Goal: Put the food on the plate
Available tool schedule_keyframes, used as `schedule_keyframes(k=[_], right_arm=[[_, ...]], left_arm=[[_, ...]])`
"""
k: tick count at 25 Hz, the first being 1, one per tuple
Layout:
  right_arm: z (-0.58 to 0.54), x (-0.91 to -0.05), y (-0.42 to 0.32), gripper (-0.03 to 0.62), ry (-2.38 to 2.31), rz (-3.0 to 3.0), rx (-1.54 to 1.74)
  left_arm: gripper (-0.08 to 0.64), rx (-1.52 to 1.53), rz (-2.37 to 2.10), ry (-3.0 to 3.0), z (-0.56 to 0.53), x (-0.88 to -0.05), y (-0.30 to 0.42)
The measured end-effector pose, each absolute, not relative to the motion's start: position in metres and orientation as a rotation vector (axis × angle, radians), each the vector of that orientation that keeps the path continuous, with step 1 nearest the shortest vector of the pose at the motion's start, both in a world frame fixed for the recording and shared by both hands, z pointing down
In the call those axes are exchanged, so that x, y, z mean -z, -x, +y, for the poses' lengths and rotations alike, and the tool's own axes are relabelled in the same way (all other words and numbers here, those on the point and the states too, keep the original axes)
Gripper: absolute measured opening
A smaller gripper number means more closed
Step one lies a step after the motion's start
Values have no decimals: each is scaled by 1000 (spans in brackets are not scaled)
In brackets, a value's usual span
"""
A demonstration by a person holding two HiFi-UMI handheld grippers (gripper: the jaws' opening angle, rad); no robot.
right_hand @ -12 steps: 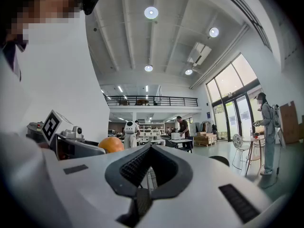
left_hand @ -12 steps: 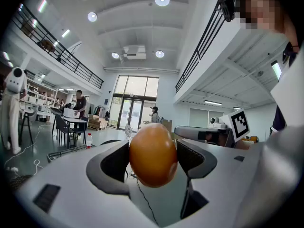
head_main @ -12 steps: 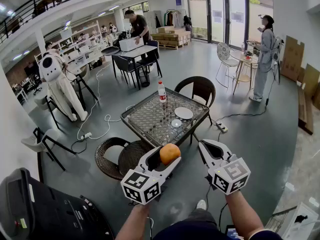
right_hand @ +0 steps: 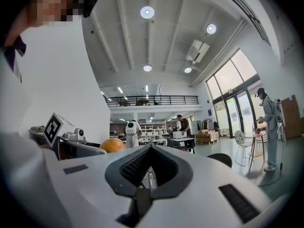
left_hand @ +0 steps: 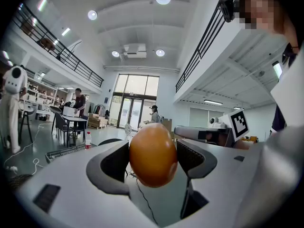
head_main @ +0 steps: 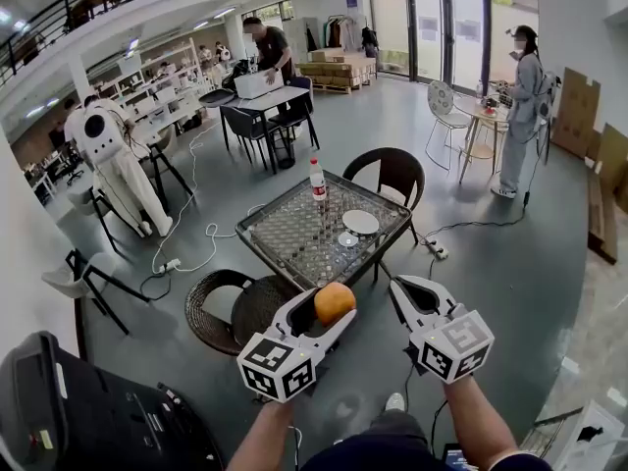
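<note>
Orange fruit is gripped between the left gripper jaws, which are spread wide round it, up in the air close to the person. Right gripper is just beside, jaws together, nothing in them. Farther off is a glass table with a white plate and a bottle. Fruit is well apart from the plate.

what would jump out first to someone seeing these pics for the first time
The bright orange clamped in the left tool stands out first, held up in the foreground just in front of the person. Beside it, the right tool is shut and empty. Beyond both, a glass-topped table carries a white plate and a bottle.
</note>
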State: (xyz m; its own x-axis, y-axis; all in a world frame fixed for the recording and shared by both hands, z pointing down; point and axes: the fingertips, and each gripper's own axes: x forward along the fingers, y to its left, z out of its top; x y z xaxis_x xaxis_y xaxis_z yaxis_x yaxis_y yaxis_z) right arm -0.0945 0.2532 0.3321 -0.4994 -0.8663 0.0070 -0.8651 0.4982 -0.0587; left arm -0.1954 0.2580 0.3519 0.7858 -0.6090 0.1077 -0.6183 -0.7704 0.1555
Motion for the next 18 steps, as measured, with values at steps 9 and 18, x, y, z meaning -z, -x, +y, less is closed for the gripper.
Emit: schedule_keyframes(k=[9,18], right_arm=[[230,-338,73,5,1535,2709,119],[184,-344,42,5,1503,2736,121]], left_arm=[[316,-91,-967,-2782,235,-355,174],[316,-105,-971,-2764,191,-363,140]])
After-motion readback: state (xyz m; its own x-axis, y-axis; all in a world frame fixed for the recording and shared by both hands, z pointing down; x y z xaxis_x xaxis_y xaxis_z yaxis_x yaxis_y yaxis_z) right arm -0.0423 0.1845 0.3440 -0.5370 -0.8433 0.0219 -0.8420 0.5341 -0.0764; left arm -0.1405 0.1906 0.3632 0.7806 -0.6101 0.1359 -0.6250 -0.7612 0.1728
